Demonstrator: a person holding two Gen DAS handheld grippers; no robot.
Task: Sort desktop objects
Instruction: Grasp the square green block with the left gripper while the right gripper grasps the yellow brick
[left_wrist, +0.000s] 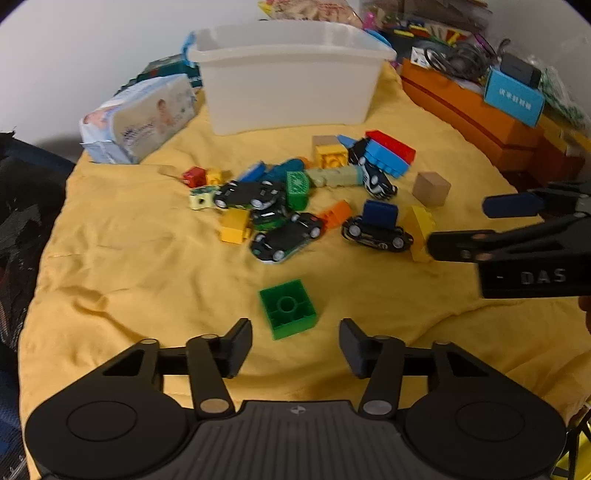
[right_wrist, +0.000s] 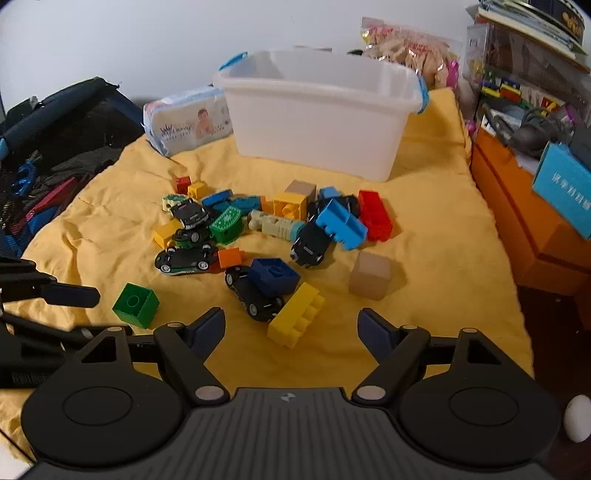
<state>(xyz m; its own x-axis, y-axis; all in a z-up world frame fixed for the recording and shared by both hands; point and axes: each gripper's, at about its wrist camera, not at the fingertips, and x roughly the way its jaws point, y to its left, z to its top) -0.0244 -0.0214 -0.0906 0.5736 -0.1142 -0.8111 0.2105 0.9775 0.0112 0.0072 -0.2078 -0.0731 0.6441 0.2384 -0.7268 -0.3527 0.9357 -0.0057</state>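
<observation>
Toys lie scattered mid-cloth on the surface. Nearest, the left gripper (left_wrist: 295, 341) gapes wide and empty, a green block (left_wrist: 287, 308) just beyond its fingertips. The right gripper (right_wrist: 291, 332), equally wide and empty, has a yellow brick (right_wrist: 295, 319) between its tips. Farther off sits the pile of cars and blocks, a tan cube (right_wrist: 370, 275) to its right. Farthest stands the white bin (right_wrist: 321, 110).

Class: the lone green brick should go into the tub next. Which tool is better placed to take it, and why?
Left. The left tool is open with the green brick straight ahead between its fingers; the right tool faces the yellow brick instead.
</observation>
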